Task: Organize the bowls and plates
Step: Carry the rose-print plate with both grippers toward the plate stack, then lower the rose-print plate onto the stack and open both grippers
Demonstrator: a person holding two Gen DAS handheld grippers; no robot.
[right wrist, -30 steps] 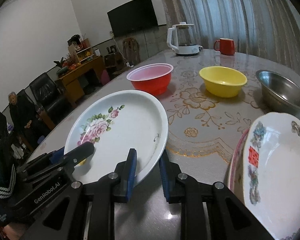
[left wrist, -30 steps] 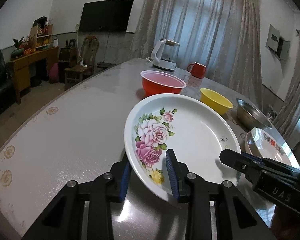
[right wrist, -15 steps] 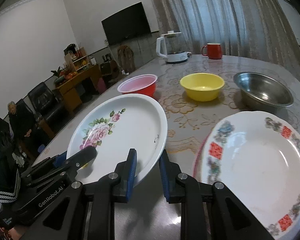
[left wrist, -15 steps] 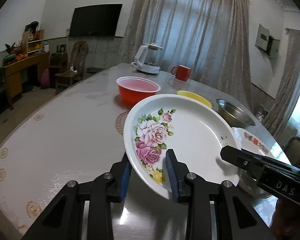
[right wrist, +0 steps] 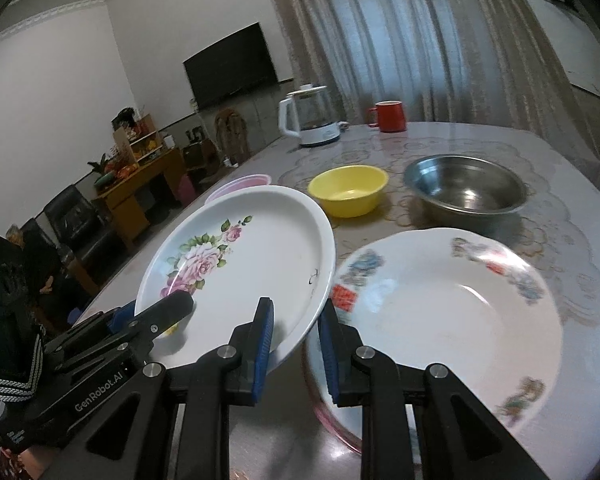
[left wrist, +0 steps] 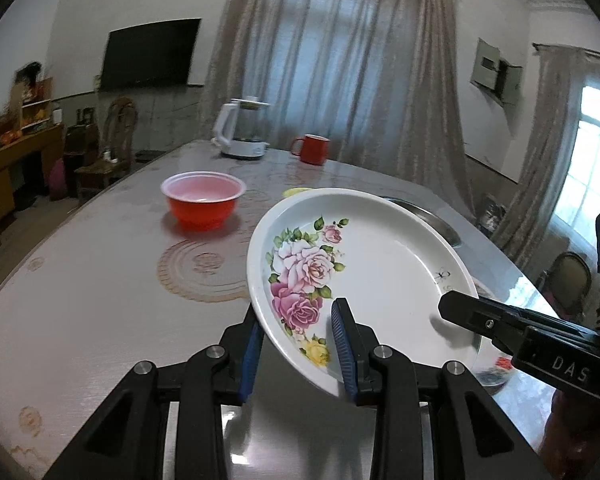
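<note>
We have lifted the rose plate [right wrist: 240,276] off the table and carried it right; both the left gripper [left wrist: 296,344] and right gripper [right wrist: 296,340] clench its near rim, beside the stacked plates [right wrist: 452,312], ready for stacking.

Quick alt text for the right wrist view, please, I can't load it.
Both grippers hold the rose plate by its near rim above the table: right gripper at centre, left gripper at lower left. Beside it on the right lies a second plate; beyond stand a yellow bowl, a steel bowl, a kettle and a red mug.
</note>
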